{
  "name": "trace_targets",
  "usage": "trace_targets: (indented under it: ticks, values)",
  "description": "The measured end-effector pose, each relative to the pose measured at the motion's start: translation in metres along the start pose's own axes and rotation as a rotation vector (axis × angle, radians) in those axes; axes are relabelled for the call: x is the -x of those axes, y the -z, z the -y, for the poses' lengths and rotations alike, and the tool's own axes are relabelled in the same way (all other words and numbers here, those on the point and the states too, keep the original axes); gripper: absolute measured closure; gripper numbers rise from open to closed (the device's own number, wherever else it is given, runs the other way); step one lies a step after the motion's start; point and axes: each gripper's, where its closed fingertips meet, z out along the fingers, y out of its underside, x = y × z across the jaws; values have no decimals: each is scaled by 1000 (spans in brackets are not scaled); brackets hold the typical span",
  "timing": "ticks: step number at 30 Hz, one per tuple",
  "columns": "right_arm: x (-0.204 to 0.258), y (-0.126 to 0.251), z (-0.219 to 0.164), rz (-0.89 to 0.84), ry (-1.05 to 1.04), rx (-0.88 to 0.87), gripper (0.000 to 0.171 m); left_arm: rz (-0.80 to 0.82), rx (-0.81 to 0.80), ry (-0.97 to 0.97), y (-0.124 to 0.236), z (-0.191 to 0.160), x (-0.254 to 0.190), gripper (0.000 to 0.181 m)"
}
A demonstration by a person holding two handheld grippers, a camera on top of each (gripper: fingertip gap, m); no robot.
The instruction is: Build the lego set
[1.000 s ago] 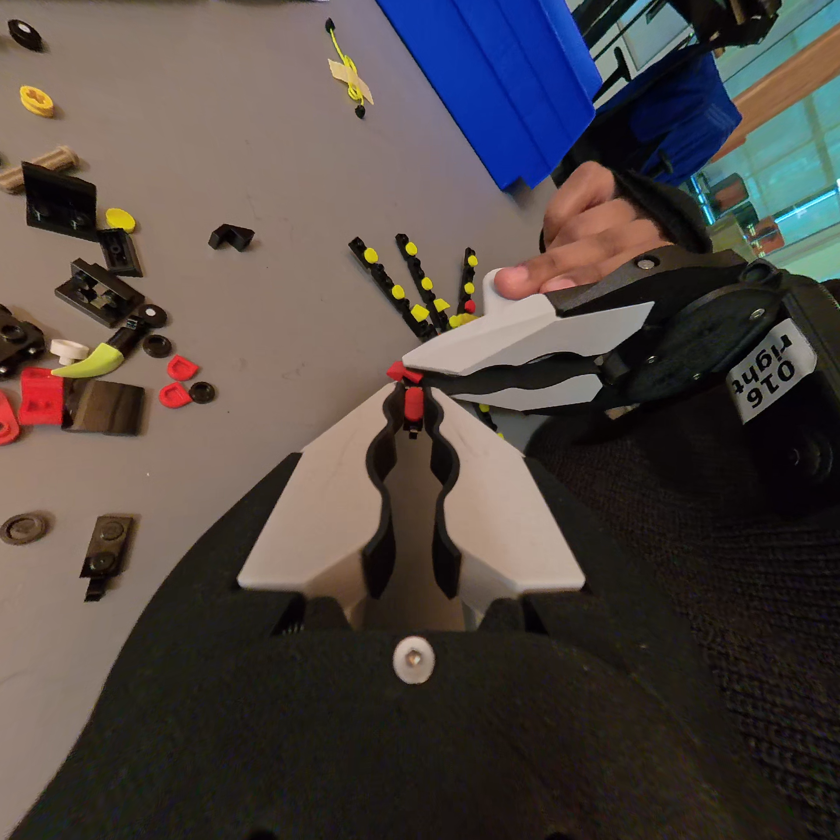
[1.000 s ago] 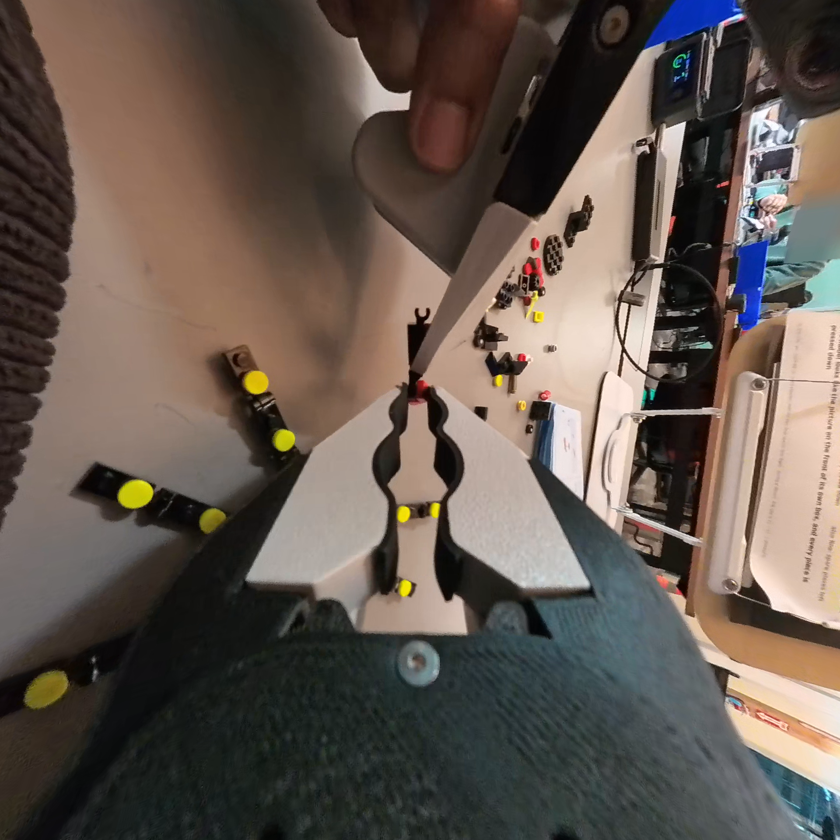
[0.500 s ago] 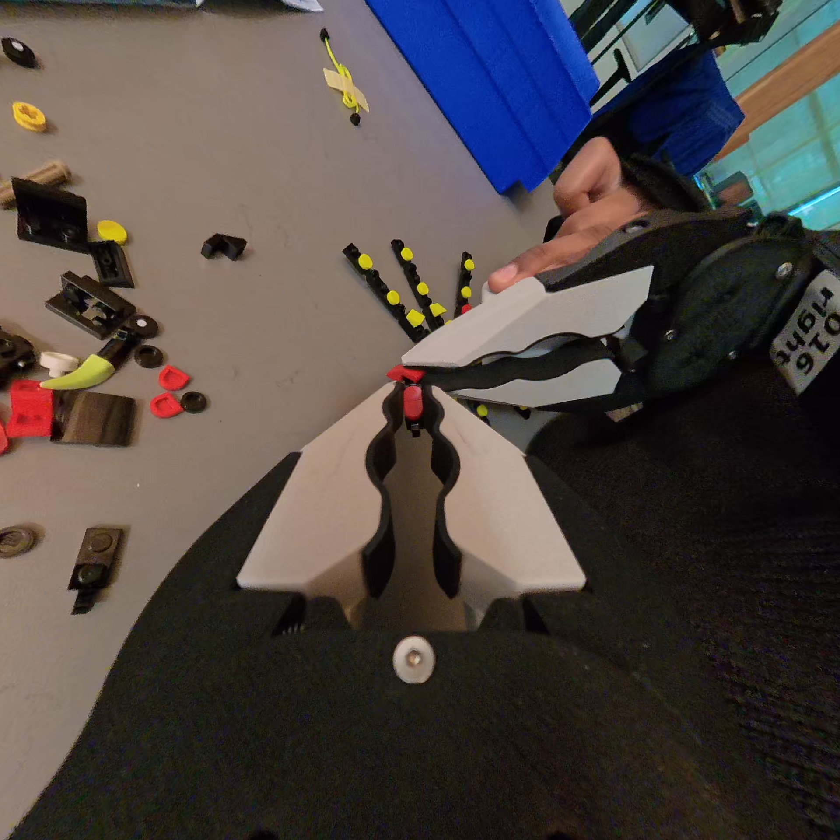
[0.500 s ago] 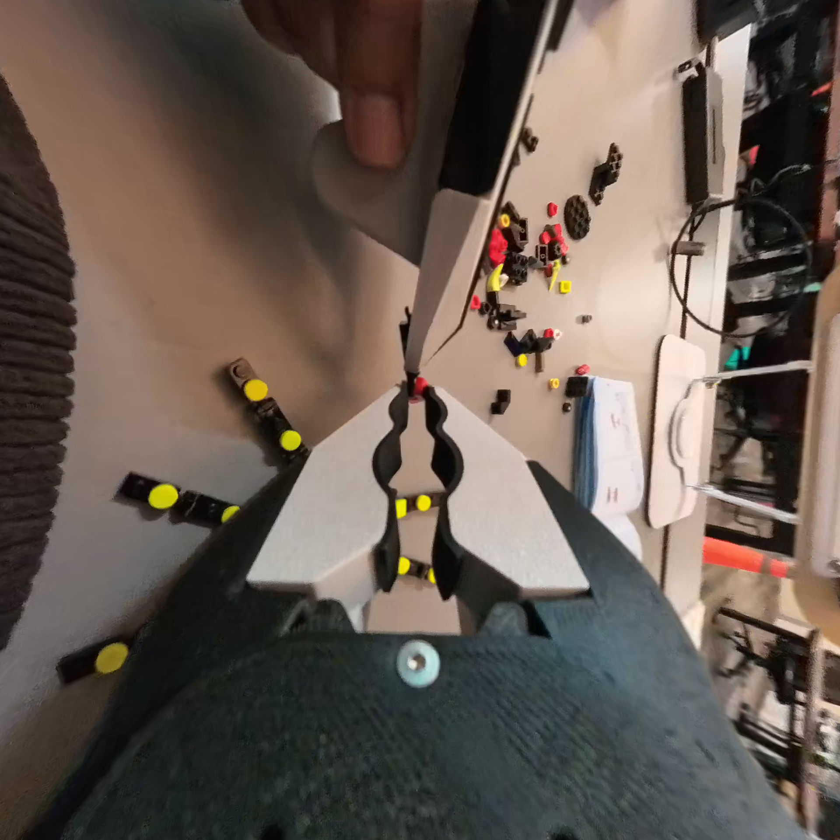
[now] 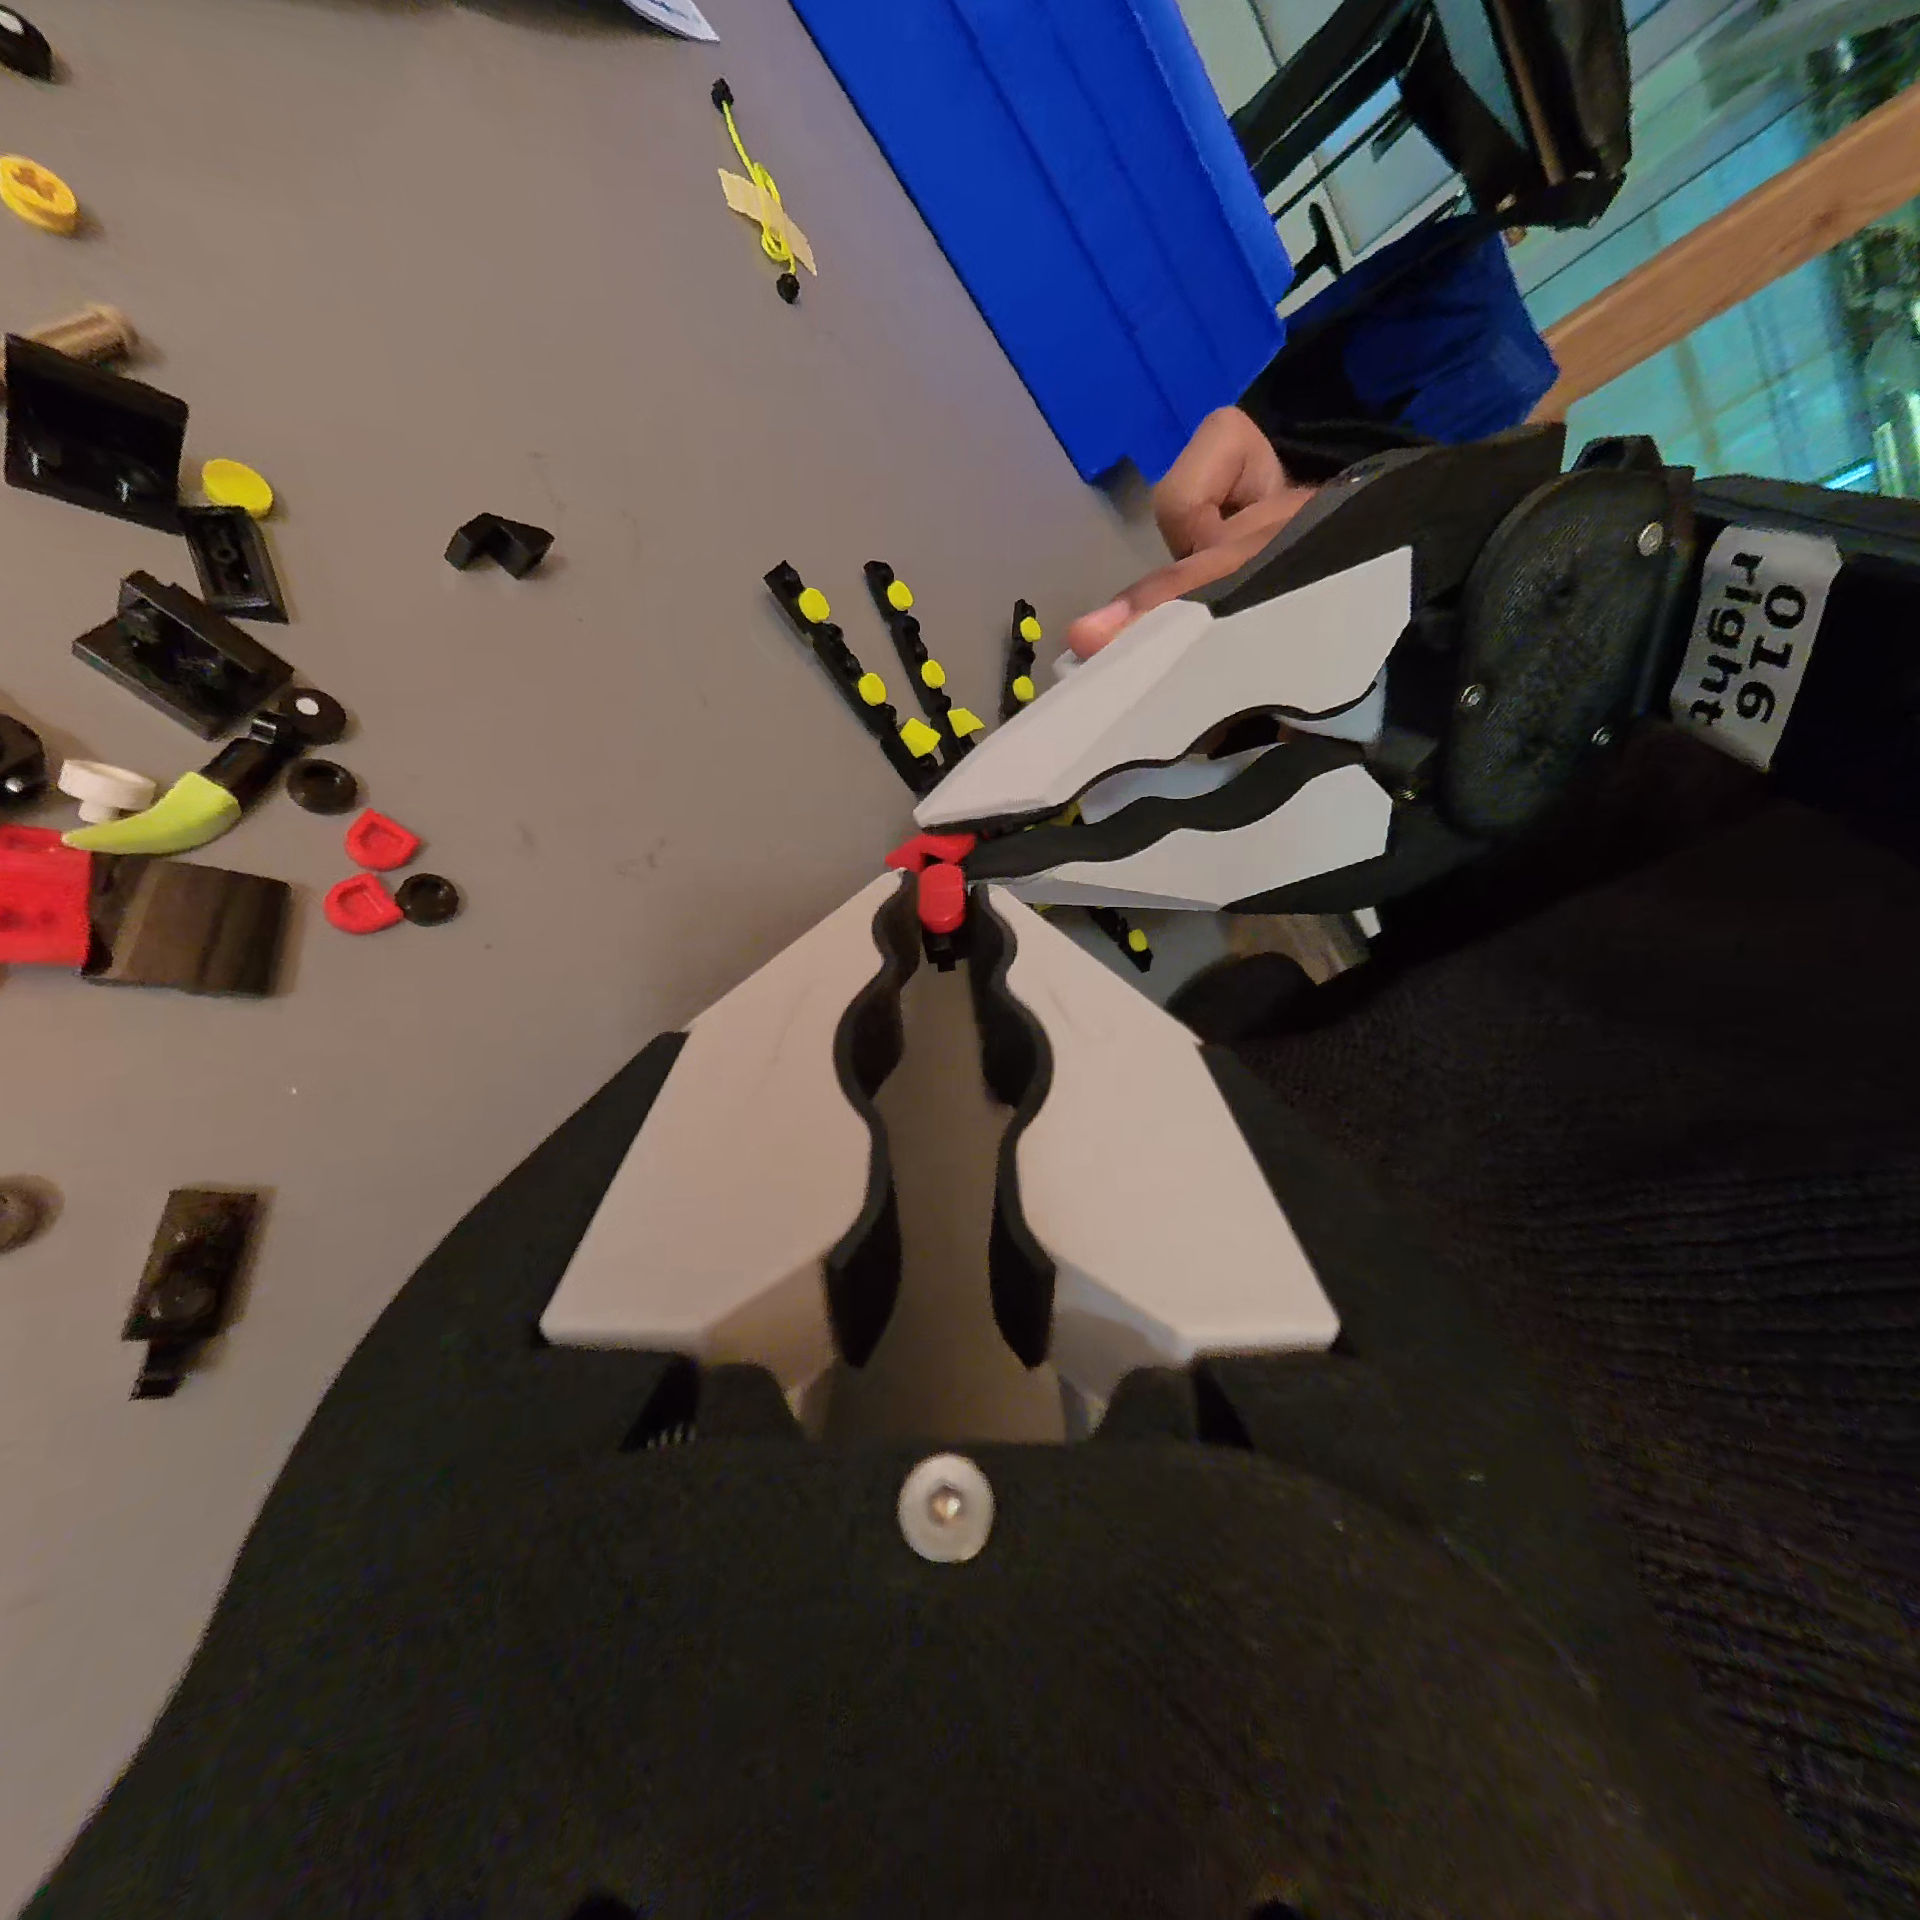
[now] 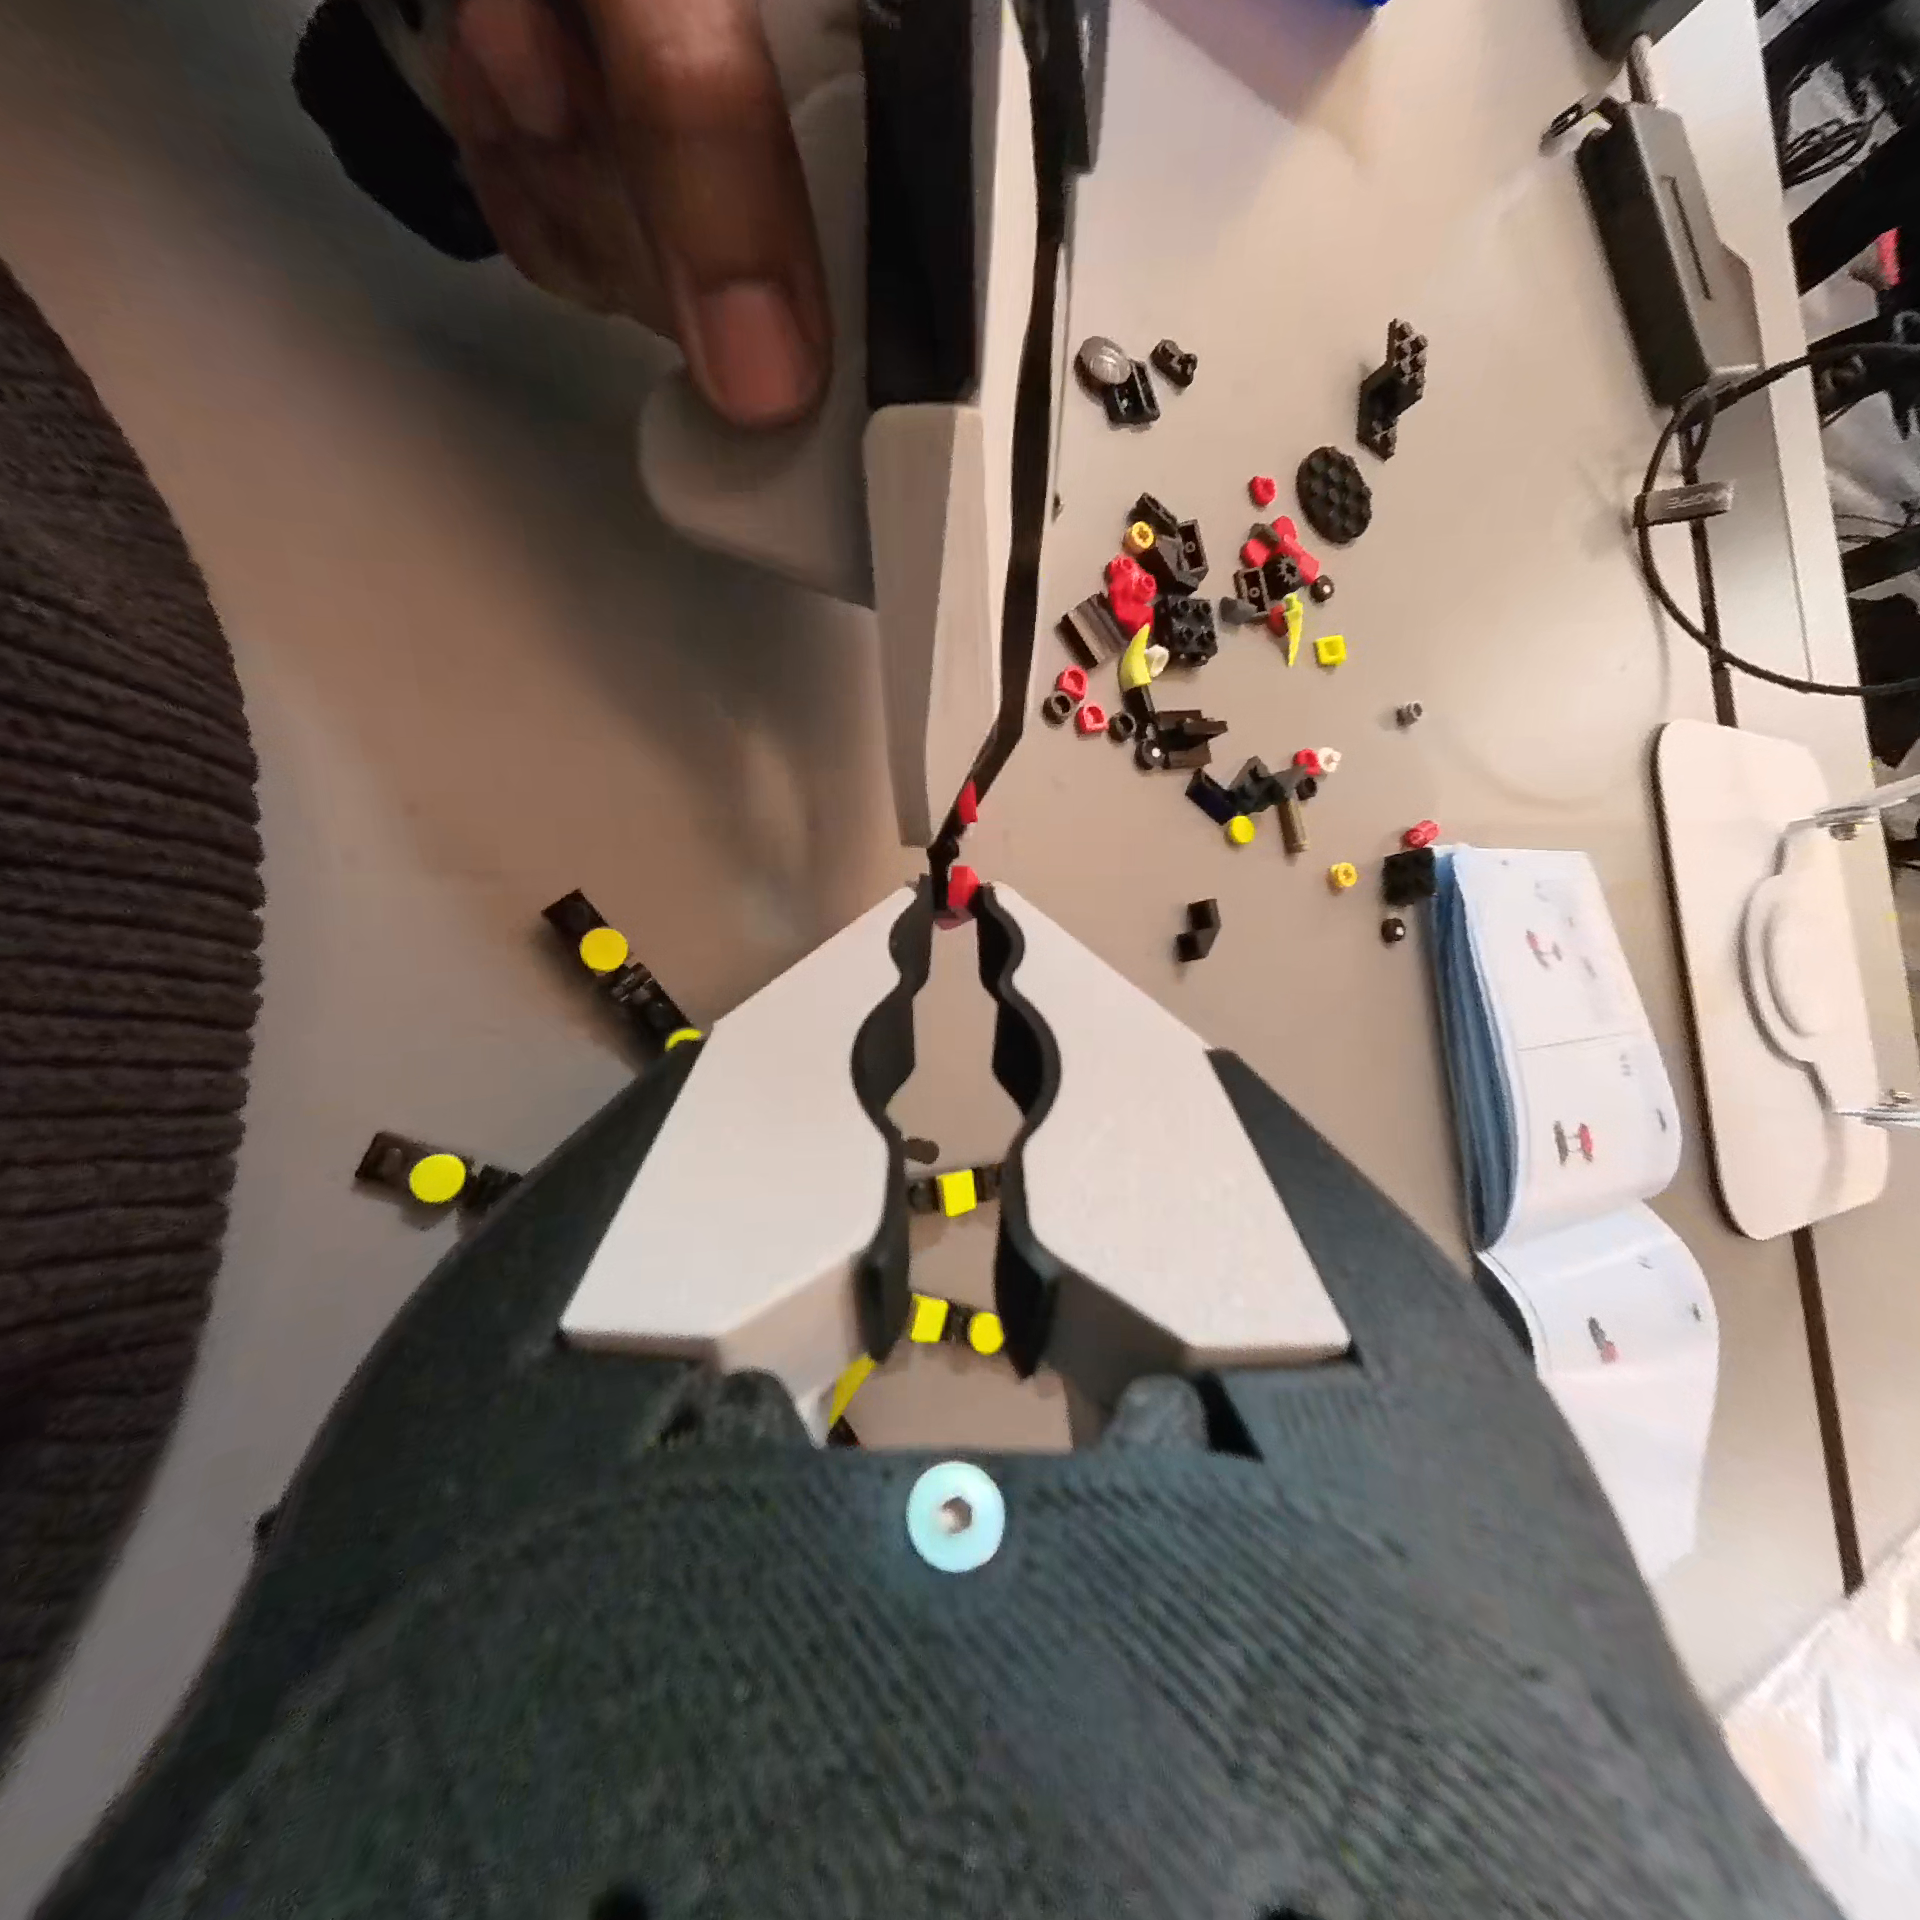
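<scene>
My left gripper point(image 5: 940, 906) is shut on a small red-and-black lego piece point(image 5: 942, 902), held above the grey table. My right gripper point(image 5: 940, 847) comes in from the right, shut on a small red piece point(image 5: 920, 852). The two pieces meet tip to tip. In the right wrist view my right gripper point(image 6: 951, 906) pinches the red piece point(image 6: 961, 889), and the left gripper point(image 6: 951, 831) hangs down from above with its red piece point(image 6: 967, 805) just over it. Black strips with yellow studs point(image 5: 842, 665) fan out on the table below; they also show in the right wrist view point(image 6: 603, 951).
Loose black, red and yellow pieces point(image 5: 177, 665) lie to the left, with a lime claw piece point(image 5: 166, 821). A blue bin point(image 5: 1039, 208) stands at the back. The right wrist view shows the parts pile point(image 6: 1195, 623), an open instruction booklet point(image 6: 1558, 1060) and a white board point(image 6: 1766, 987).
Both grippers stay shut, pieces tip to tip. The right gripper has swung and tilted, so the left gripper now appears upright in its view and more of the table shows.
</scene>
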Motion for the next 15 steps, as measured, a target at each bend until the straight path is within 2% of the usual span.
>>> trace_targets:
  ticks: [15]
  values:
    - [-1,-5,-3,-16,3,-2,162,-19,5,72,0,-2,5,176]
